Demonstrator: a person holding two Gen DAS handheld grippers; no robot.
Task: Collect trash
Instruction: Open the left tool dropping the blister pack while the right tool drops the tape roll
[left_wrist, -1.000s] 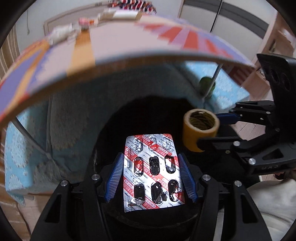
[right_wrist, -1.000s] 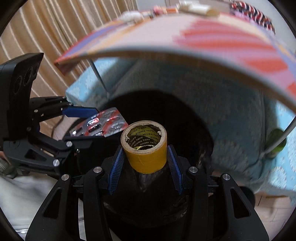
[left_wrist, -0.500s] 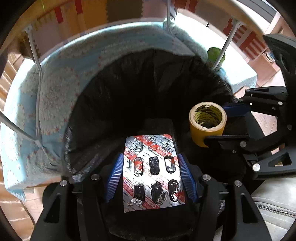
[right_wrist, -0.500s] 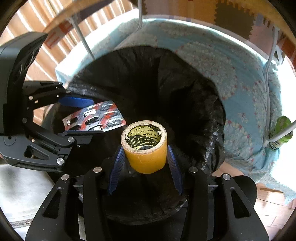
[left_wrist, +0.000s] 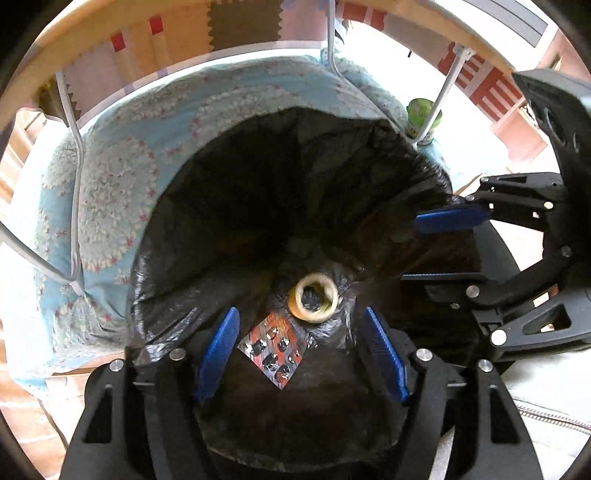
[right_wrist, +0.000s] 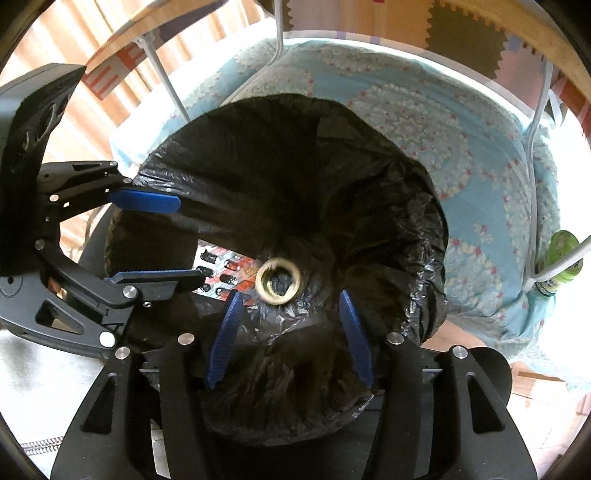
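Nearest to me, the left hand-held gripper (left_wrist: 299, 350) has its blue pads spread wide with nothing pressed between them; its jaws have just been opening, and the blister pack (left_wrist: 277, 347) now lies loose below them, down inside the black trash bag (left_wrist: 229, 206). The right hand-held gripper (right_wrist: 288, 338) is likewise parted and empty, its jaws having just opened too, and the tape roll (right_wrist: 277, 280) sits blurred deeper in the bag, just beside the pack, so I judge both pieces are falling or have only just landed. Both items are inside the liner, which is what this step wants. To finish it well, I would keep both sets of jaws apart and lift straight up out of the mouth, so no pad snags the crinkled plastic and drags the rim inward. The two tools hang close together over one opening, so I would draw them apart as they rise rather than cross them. Beyond the bag, the blue flowered cloth (left_wrist: 110, 184) surrounds the liner, a white wire frame (left_wrist: 75, 177) stands over it, and a green bottle (right_wrist: 559, 258) leans at the far side. I cannot tell whether that bottle counts as trash.
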